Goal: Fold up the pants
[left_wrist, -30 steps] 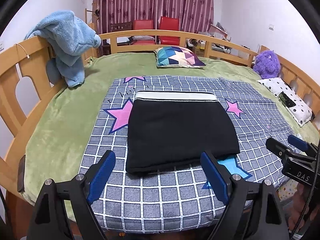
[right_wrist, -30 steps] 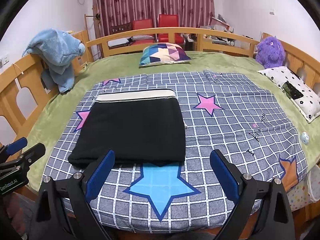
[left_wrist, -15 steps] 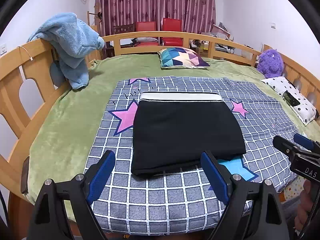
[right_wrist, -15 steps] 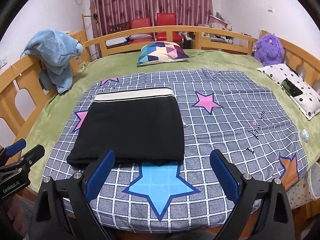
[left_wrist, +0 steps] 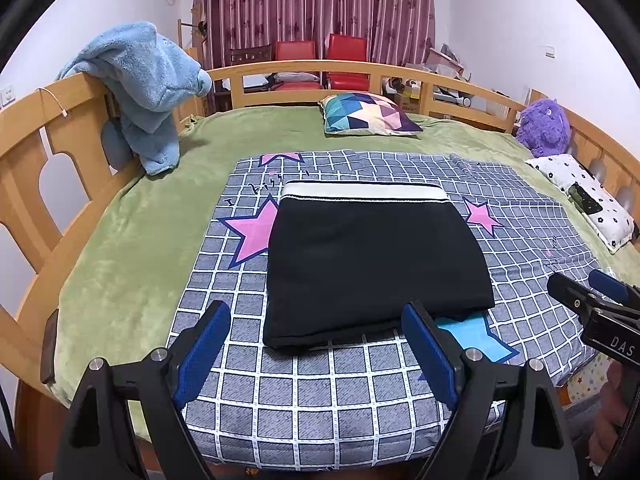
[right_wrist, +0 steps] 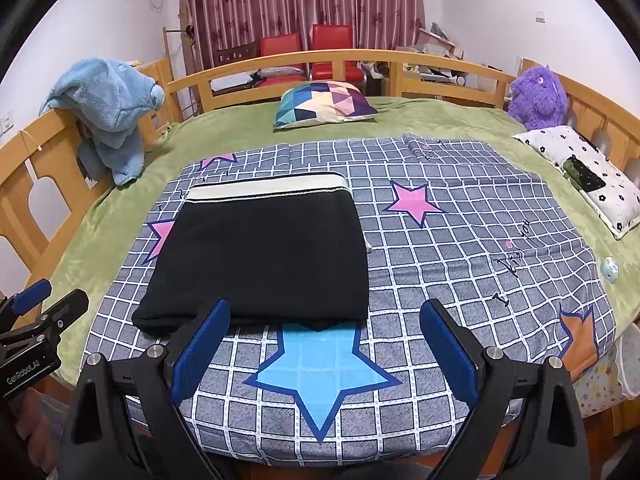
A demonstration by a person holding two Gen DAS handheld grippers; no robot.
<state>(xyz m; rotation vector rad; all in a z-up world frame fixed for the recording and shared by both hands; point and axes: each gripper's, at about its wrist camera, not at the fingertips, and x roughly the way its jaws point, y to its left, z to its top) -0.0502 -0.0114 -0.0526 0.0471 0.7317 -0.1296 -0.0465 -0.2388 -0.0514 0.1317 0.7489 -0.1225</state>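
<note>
The black pants (left_wrist: pixel 372 260) lie folded into a flat rectangle on the grey checked sheet, their white waistband at the far edge. They also show in the right wrist view (right_wrist: pixel 264 256). My left gripper (left_wrist: pixel 316 344) is open and empty, held back over the sheet just short of the pants' near edge. My right gripper (right_wrist: pixel 324 348) is open and empty, over the blue star near the pants' near right corner. Each gripper shows at the edge of the other's view.
The checked sheet (right_wrist: pixel 460 264) lies on a green blanket (left_wrist: pixel 132 232) on a wooden-railed bed. A blue plush blanket (left_wrist: pixel 148 88) hangs on the left rail. A colourful pillow (right_wrist: pixel 324 104), a purple plush toy (right_wrist: pixel 536 96) and a white patterned pillow (right_wrist: pixel 588 176) lie at the far and right sides.
Both grippers have drawn back and risen slightly from the folded pants. The pants have not moved.
</note>
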